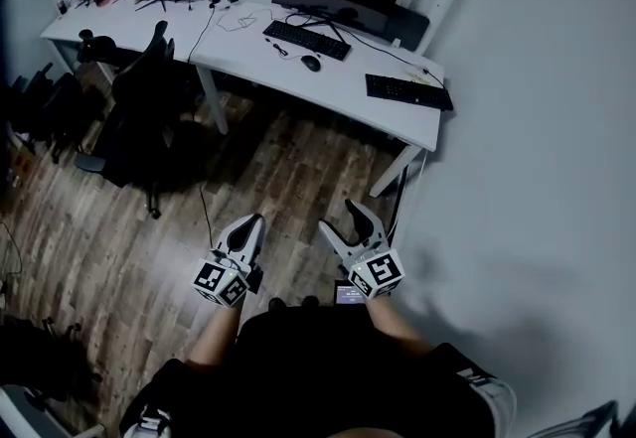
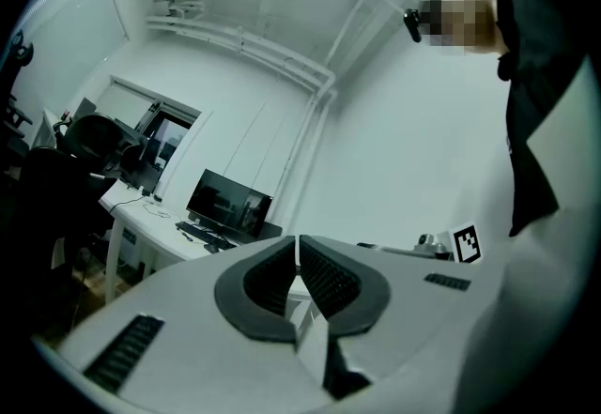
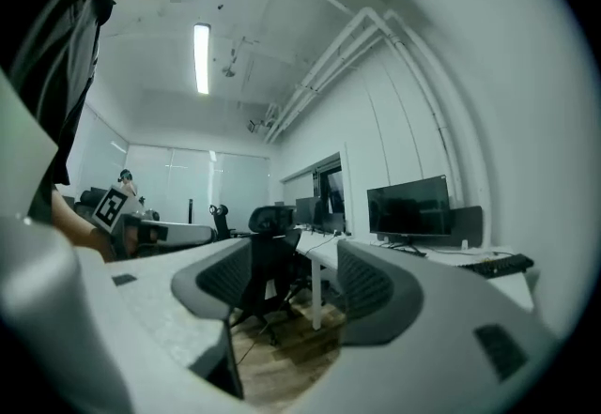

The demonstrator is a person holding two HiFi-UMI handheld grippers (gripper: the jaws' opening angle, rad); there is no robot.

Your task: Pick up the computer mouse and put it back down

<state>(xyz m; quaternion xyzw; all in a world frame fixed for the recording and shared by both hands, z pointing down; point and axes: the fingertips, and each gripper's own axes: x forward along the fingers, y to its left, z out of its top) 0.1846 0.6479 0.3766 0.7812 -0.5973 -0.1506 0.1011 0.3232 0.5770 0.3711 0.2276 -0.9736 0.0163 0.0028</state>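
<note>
The mouse (image 1: 311,63) lies midway between the desk's (image 1: 238,54) front and back edges, just beside the keyboard (image 1: 306,39). It is probably light, rigid and smooth, so its flanks are the place to pinch. The left hand-held gripper (image 1: 252,221) is clenched on nothing; the right hand-held gripper (image 1: 339,217) is released. Both are well apart from the mouse.

The computer mouse (image 1: 311,63) is only a tiny dark blob on the counter (image 1: 248,47); I can't tell its details. In my left gripper view, my fingers (image 2: 331,279) cover one end of the counter.
</note>
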